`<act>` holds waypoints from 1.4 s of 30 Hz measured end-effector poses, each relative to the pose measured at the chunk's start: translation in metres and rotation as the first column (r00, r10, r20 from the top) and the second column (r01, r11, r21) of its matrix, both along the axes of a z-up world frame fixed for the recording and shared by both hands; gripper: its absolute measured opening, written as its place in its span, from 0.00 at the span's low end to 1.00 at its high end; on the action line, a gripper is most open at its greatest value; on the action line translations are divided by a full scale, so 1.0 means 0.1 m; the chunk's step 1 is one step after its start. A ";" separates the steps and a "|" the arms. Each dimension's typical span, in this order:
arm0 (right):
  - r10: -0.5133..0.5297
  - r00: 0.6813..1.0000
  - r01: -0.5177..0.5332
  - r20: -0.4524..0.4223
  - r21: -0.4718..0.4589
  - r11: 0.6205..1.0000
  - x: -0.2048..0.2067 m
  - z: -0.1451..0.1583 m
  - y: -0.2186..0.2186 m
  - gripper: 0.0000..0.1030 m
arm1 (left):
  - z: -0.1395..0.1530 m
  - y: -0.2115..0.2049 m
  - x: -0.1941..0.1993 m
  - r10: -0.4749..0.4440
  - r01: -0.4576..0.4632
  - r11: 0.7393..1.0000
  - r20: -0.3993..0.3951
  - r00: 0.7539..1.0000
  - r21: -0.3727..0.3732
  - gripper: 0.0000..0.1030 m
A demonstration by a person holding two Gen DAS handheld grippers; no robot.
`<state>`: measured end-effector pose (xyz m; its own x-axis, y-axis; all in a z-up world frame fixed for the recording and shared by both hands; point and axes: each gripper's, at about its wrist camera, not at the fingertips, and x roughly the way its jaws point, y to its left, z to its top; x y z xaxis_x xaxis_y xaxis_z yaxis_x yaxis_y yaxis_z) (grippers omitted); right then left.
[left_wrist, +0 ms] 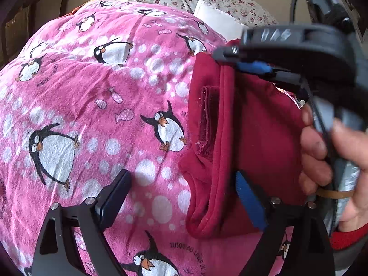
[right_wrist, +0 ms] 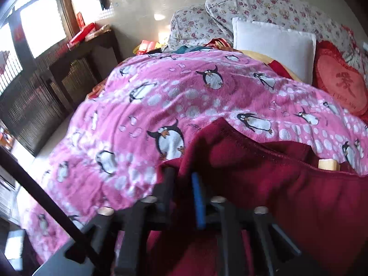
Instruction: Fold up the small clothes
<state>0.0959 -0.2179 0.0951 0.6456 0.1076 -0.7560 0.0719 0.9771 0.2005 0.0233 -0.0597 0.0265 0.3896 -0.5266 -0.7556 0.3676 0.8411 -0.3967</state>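
A small dark red garment [left_wrist: 230, 138] lies on a pink penguin blanket [left_wrist: 92, 92]. In the left wrist view my left gripper [left_wrist: 181, 184] is wide open above the blanket, its right finger [left_wrist: 248, 200] against the garment's folded edge, its left finger [left_wrist: 115, 195] over bare blanket. My right gripper [left_wrist: 257, 66] shows there at the upper right, shut on the garment's top edge and held by a hand [left_wrist: 333, 161]. In the right wrist view the right gripper [right_wrist: 184, 179] is closed on the red garment [right_wrist: 264, 172], which is lifted and drapes over the fingers.
The blanket [right_wrist: 161, 103] covers a bed. Floral pillows [right_wrist: 264, 7], a white cushion [right_wrist: 273, 43] and a red heart cushion [right_wrist: 340, 82] lie at the head. A dark wooden cabinet [right_wrist: 76, 69] and windows stand to the left.
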 end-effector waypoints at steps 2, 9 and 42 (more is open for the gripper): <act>-0.006 1.000 0.006 0.004 0.023 1.000 -0.06 0.08 -0.02 0.58 | 0.00 -0.01 0.00 0.000 0.000 1.000 0.000 1.000 0.000 0.89; 0.001 1.000 -0.001 -0.020 -0.010 1.000 -0.10 0.20 0.01 0.75 | 0.00 -0.02 -0.02 -0.004 0.004 1.000 0.005 1.000 -0.004 0.93; 0.013 0.996 -0.004 0.088 -0.103 0.995 -0.70 0.73 -0.38 0.12 | 0.49 -0.53 -0.35 -0.278 0.292 0.944 0.107 0.954 -0.152 0.19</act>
<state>0.0262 -0.2558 0.1681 0.7096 0.0381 -0.7036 0.0497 0.9933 0.1039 -0.0112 -0.1130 0.0751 0.2622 -0.7387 -0.6209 0.6202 0.6219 -0.4781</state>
